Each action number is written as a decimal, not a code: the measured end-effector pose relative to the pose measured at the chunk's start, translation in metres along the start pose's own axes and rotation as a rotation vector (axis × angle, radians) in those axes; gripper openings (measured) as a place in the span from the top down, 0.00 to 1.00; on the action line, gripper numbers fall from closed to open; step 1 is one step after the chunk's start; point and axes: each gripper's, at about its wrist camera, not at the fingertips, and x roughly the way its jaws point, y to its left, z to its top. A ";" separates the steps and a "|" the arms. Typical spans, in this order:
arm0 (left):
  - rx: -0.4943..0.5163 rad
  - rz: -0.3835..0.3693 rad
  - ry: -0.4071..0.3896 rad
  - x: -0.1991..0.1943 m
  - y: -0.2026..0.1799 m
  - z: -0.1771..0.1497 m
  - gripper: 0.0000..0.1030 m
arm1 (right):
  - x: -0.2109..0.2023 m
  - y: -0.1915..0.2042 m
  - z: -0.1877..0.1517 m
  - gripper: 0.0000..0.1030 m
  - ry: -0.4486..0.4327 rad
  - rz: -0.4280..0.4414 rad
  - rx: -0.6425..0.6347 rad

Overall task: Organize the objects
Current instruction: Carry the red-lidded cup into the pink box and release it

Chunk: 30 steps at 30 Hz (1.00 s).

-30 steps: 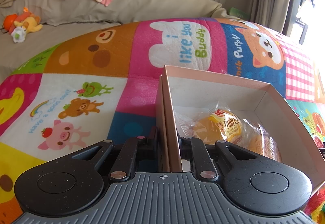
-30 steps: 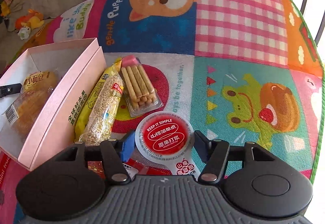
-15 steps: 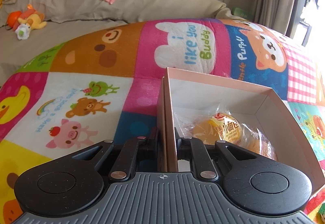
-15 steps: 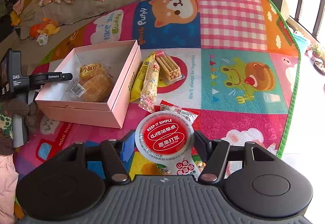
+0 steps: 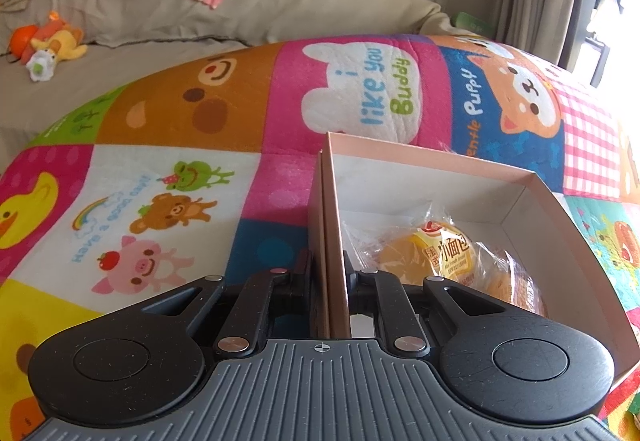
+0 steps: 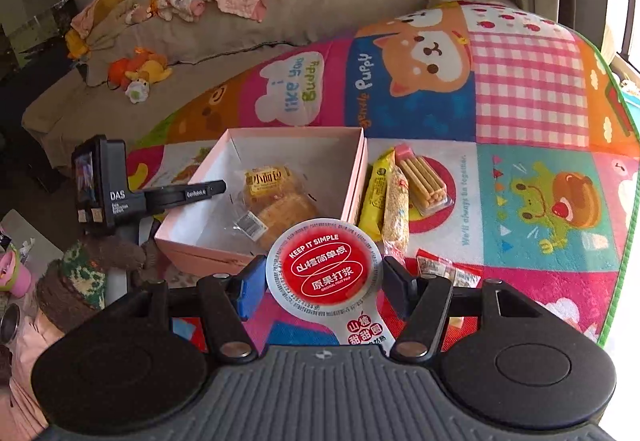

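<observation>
My left gripper (image 5: 330,281) is shut on the near left wall of the open pink box (image 5: 334,225), one finger inside and one outside. Wrapped buns (image 5: 440,253) lie in the box. My right gripper (image 6: 324,273) is shut on a round snack cup with a red-and-white lid (image 6: 326,267), held in the air above the mat, near the pink box (image 6: 360,157). In the right wrist view the left gripper (image 6: 218,187) reaches to the box's left wall, and the buns (image 6: 276,197) show inside.
Right of the box lie a yellow packet (image 6: 374,193), a grain bar (image 6: 396,209), a tray of biscuit sticks (image 6: 424,181) and a small wrapped snack (image 6: 448,269). A beige sofa (image 5: 280,5) with clothes and plush toys borders the play mat (image 5: 200,113). A knitted sleeve (image 6: 80,273) holds the left tool.
The right gripper rose and pulled back with the cup, so the box and whole mat now show below it. The left gripper stayed clamped on the box wall.
</observation>
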 end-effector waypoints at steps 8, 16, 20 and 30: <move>-0.007 -0.003 0.001 0.002 0.000 0.000 0.86 | 0.025 0.018 0.066 0.41 -0.142 0.006 0.040; -0.016 -0.017 0.001 0.002 0.002 0.000 0.86 | 0.078 0.013 0.102 0.33 -0.154 -0.067 0.108; -0.014 -0.015 -0.001 0.001 0.001 -0.001 0.86 | 0.076 0.003 0.091 0.31 -0.145 -0.115 0.097; -0.013 -0.013 -0.002 0.001 0.001 -0.001 0.86 | 0.070 -0.020 0.074 0.28 -0.126 -0.199 0.088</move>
